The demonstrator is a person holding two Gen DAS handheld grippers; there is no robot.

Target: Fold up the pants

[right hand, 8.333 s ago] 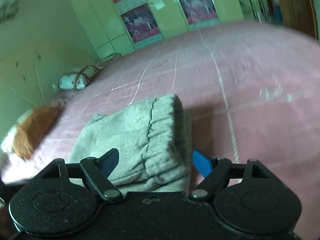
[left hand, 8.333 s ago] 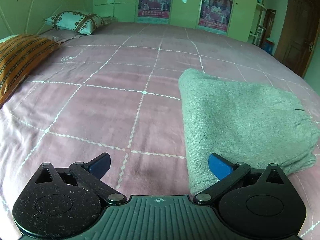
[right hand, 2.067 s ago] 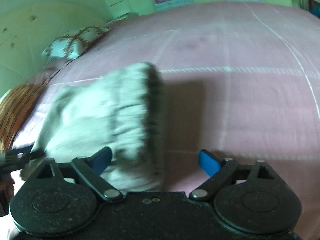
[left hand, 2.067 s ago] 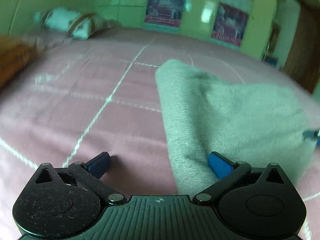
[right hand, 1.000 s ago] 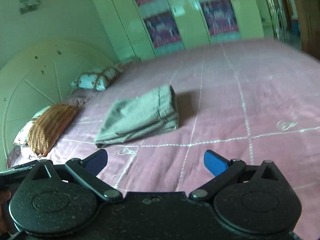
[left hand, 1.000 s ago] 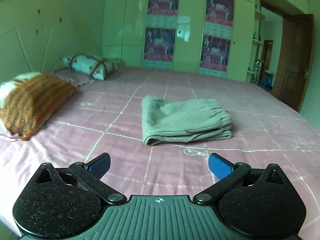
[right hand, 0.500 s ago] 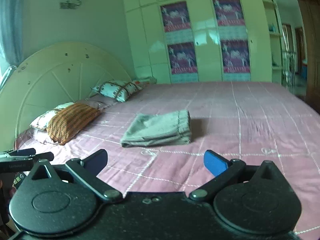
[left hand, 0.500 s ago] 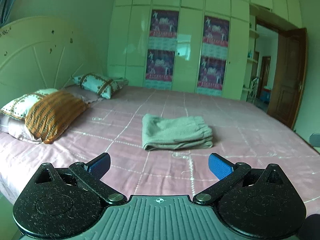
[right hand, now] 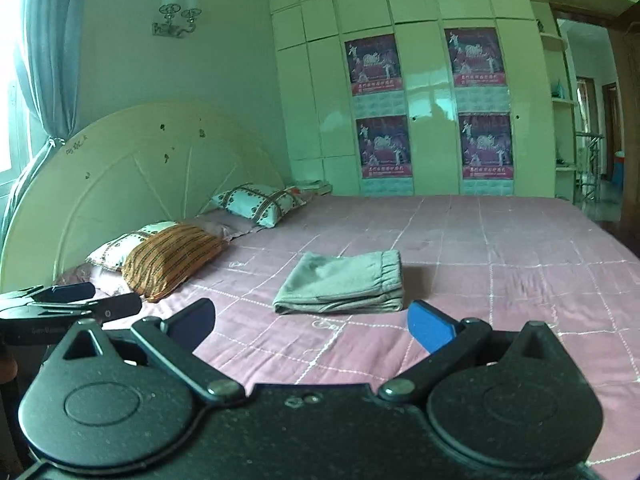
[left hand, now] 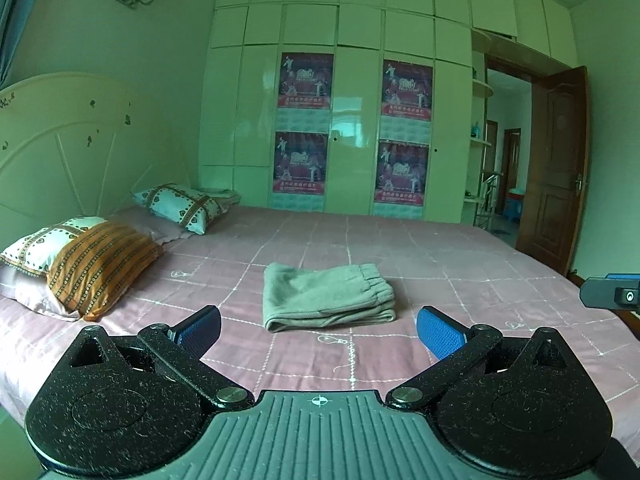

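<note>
Pants [left hand: 326, 295] lie folded in a neat grey stack in the middle of the bed [left hand: 460, 264], on the pink cover with thin white lines. The stretchy waist end faces the door side. Nothing lies on the pants and nothing touches them.

The left gripper [left hand: 319, 330] is held back from the bed with its two blue fingers [left hand: 438, 336] spread wide and nothing between them. The right gripper [right hand: 311, 321] is the same: fingers wide apart, holding nothing, well away from the pants. Each gripper shows a little at the edge of the other's view. Nothing stands between the grippers and the pants, only bare cover.

At the head of the bed there are pillows. One is orange with stripes [left hand: 100, 266]. One white pillow with little hearts [left hand: 38, 242] sits under it. One more patterned pillow [left hand: 180, 206] lies farther back. That makes three I can count, with a plain pink one [left hand: 24, 286] peeking out below.

Behind them is a big round cream headboard [right hand: 132, 168]. A wall lamp [right hand: 176, 14] with two shades hangs above. A blue curtain [right hand: 48, 48] hangs at the left.

Across the far wall is a tall pale wardrobe [left hand: 352, 80] with four posters [left hand: 306, 82], two over two. To the right is one brown door [left hand: 554, 184], standing open.
</note>
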